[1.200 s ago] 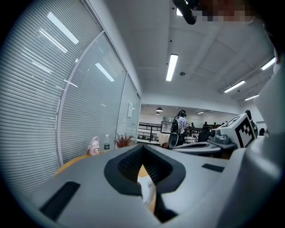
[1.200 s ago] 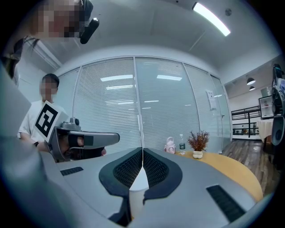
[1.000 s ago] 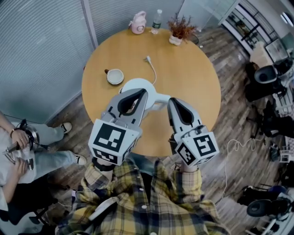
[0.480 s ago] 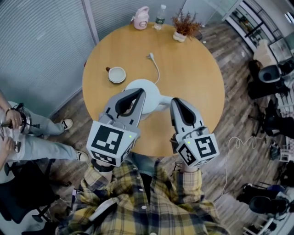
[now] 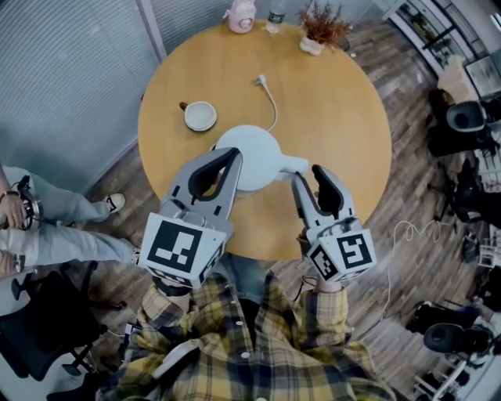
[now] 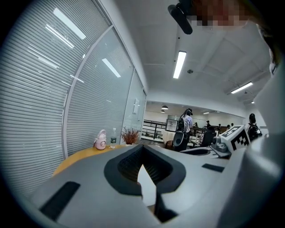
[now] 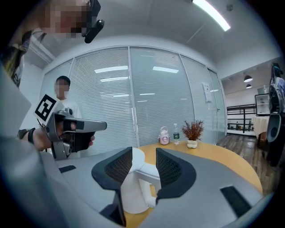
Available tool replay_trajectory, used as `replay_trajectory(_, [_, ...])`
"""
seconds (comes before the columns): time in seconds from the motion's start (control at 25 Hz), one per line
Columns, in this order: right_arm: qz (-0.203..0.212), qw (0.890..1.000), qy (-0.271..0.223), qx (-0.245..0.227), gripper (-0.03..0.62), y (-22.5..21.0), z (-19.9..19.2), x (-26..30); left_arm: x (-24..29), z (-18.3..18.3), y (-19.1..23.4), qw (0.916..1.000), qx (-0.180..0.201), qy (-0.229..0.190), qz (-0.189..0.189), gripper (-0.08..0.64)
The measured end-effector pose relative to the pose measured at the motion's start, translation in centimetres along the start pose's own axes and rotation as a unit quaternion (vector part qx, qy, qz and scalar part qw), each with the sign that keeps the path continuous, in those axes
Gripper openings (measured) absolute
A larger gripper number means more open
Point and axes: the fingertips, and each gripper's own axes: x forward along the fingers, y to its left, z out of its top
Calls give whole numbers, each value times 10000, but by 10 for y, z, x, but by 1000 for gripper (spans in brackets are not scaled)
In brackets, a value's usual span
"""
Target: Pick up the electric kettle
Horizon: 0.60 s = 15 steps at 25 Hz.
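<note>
**Right gripper (image 7: 144, 152) released, electric kettle (image 5: 246, 153) on the table (image 5: 337, 102)**

Your right gripper has just been opening. Its jaws stand apart with the kettle's handle (image 7: 149, 173) between them, and the pads are not pressing on it. Your left gripper (image 5: 232, 154) is clenched on nothing, its tips at the kettle's left edge. The kettle stands upright on the round table's near half.

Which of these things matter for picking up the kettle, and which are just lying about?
For the job: electric kettle; its handle, between the jaws of the right gripper, which have just been opening; left gripper, shut, near the kettle.
Lying about: cup, cord with plug, pink flask, water bottle, potted plant.
</note>
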Motion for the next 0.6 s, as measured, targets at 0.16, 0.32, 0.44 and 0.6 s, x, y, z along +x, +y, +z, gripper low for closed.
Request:
replay_trajectory(0.16, [-205,9997,109,39,205,-10,-21,2,-4,-9,15,9999,23,-16,113,2])
replay_trajectory(0.32, [-286,9990,307,123,217,-12,-43,5,-7,-20,29,9998,-64,15,200,2])
replay_trajectory(0.44, [-331,9984,418,163,218,-16,-57,9,-5,-26,36,9996,-41,49,283,2])
replay_trajectory(0.6, [-374,9976,535,249,222,-27,-75,16,-2,-33,45,9993,-21,67,379,2])
